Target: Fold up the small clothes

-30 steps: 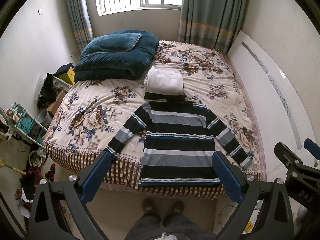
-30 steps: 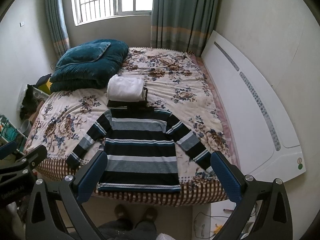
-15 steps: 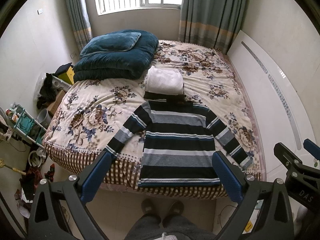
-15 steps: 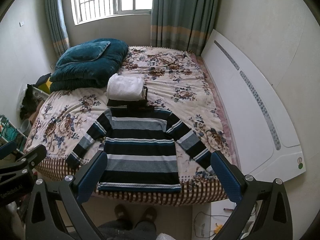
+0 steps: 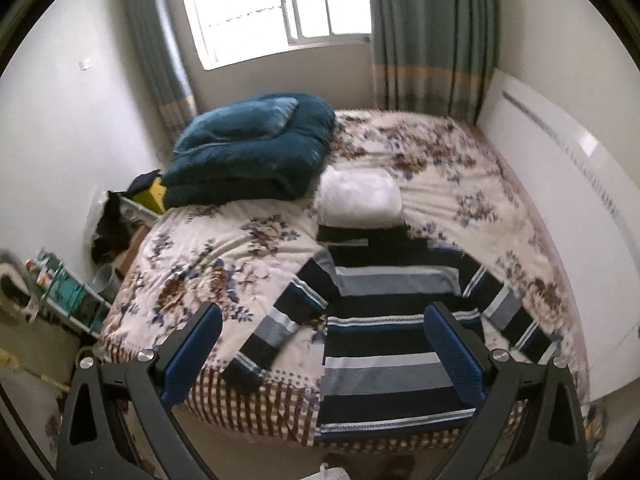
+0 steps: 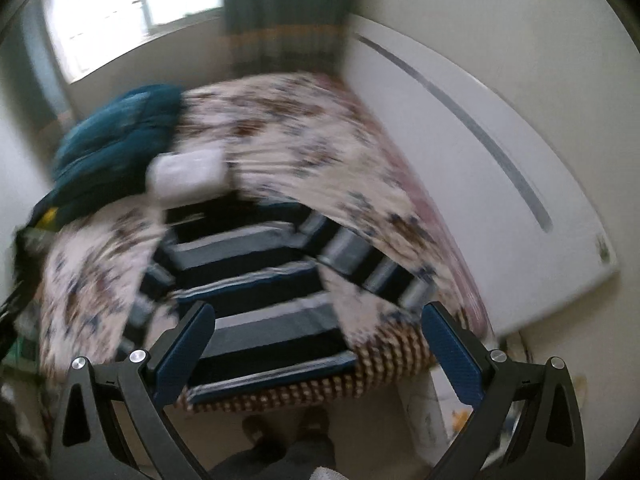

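Striped knit, navy, grey and white: the long-sleeved sweater [image 5: 388, 344] lies flat, front up, at the near edge of the floral-print bedspread [image 5: 224, 256], its hem reaching the brown checked border that hangs over the bedside. Both sleeves are spread outward and down. Collar points toward the folded white garment [image 5: 360, 198], which sits just past it on what looks like a dark folded piece. Bulky teal quilt with pillow [image 5: 248, 152] is farther back, clear of the work.

Left gripper [image 5: 324, 356]: blue pads spread wide, nothing between them, hanging above the sweater's lower left side. Right gripper [image 6: 318, 354]: also gaping and empty, above the hem and right sleeve; that view is badly smeared, so I can't place it finely.

My reading: this is the approach, before any fold. No crease in the sweater yet; one garment looks already done, so the task seems partway along.

Next move, as I judge it: bring each claw down on a sleeve cuff or shoulder edge, pinch one layer only, and carry the sleeves inward across the chest.

Watch for:
- catching the bedspread along with the knit
- hem slipping off the overhanging edge when pulled
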### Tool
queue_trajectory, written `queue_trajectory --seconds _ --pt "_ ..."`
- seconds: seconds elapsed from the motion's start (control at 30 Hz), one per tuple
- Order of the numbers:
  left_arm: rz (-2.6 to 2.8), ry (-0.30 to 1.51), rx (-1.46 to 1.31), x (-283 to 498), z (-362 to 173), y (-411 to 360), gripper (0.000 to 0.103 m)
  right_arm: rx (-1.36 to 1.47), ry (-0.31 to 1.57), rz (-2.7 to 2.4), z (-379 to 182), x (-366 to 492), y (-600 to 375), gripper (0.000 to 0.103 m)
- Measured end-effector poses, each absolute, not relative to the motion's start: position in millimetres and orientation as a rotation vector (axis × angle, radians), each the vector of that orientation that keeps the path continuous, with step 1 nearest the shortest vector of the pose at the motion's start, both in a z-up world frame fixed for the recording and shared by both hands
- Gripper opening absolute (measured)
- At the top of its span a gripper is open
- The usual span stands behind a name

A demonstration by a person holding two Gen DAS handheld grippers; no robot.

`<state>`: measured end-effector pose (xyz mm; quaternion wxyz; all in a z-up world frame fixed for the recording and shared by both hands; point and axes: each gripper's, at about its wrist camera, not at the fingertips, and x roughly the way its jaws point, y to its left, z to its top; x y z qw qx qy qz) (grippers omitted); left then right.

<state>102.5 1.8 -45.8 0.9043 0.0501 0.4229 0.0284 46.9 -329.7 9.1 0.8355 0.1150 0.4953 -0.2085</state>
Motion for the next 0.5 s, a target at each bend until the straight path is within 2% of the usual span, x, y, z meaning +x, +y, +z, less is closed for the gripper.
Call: queue_trajectory --seconds 0.13,0.23,0.5 --pt "0.04 0.958 0.136 142.4 -98.7 -10.0 0.103 0.383 1.082 -0.614 -60.7 50.5 -407.1 0.103" --pt "0.005 1.047 0.115 174.7 -149.7 -23.3 0.103 0.521 1.106 -0.682 -136.2 54.5 -473.2 0.103" --pt "0.089 1.236 0.181 228.8 -294.1 -49.3 0.103 0.968 1.228 -0.789 -401.8 67.1 -610.1 0.103"
